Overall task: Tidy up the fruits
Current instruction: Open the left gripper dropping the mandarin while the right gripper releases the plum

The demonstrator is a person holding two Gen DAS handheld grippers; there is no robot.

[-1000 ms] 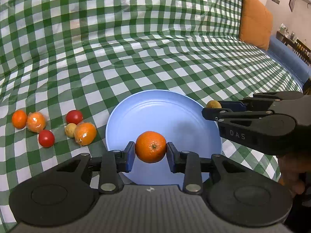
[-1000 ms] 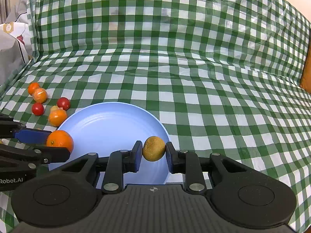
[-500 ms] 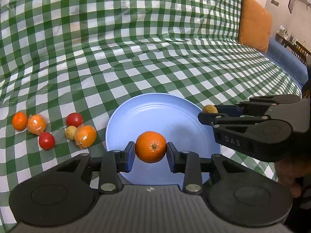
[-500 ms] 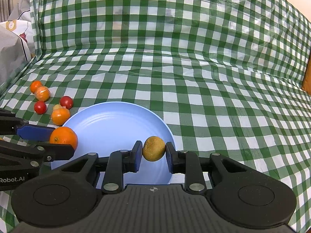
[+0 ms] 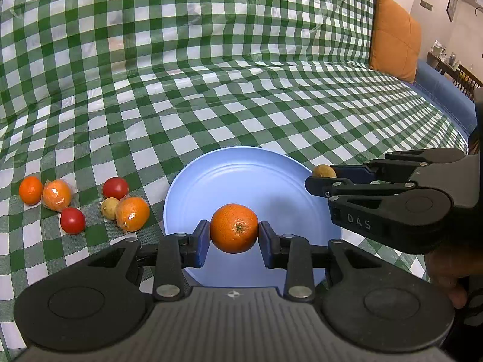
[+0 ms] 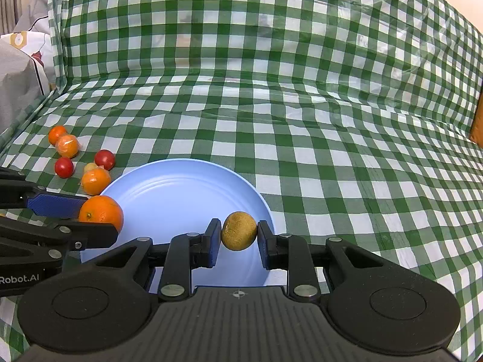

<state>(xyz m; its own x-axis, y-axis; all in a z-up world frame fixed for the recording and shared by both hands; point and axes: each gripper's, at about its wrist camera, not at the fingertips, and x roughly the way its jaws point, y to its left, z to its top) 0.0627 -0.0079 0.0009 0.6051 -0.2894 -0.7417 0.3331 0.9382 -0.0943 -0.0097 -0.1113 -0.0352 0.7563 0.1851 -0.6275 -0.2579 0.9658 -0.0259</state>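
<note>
My left gripper (image 5: 234,235) is shut on an orange (image 5: 234,228) and holds it over the near part of the blue plate (image 5: 250,178). My right gripper (image 6: 238,236) is shut on a brown kiwi (image 6: 239,230) over the plate's (image 6: 178,190) right rim. The right gripper also shows in the left wrist view (image 5: 320,178) with the kiwi (image 5: 323,171) at its tip. The left gripper and orange (image 6: 102,212) show at the left of the right wrist view. The plate holds no fruit.
Loose fruit lies left of the plate on the green checked cloth (image 5: 211,90): two red tomatoes (image 5: 115,187) (image 5: 72,220), two wrapped oranges (image 5: 132,213) (image 5: 56,194), a small orange (image 5: 30,190), a small yellowish fruit (image 5: 110,208). An orange cushion (image 5: 395,39) stands at the far right.
Both grippers have drawn back and lowered slightly with their fruits still held; the plate sits a little farther down in both views. The loose fruit has not moved.
</note>
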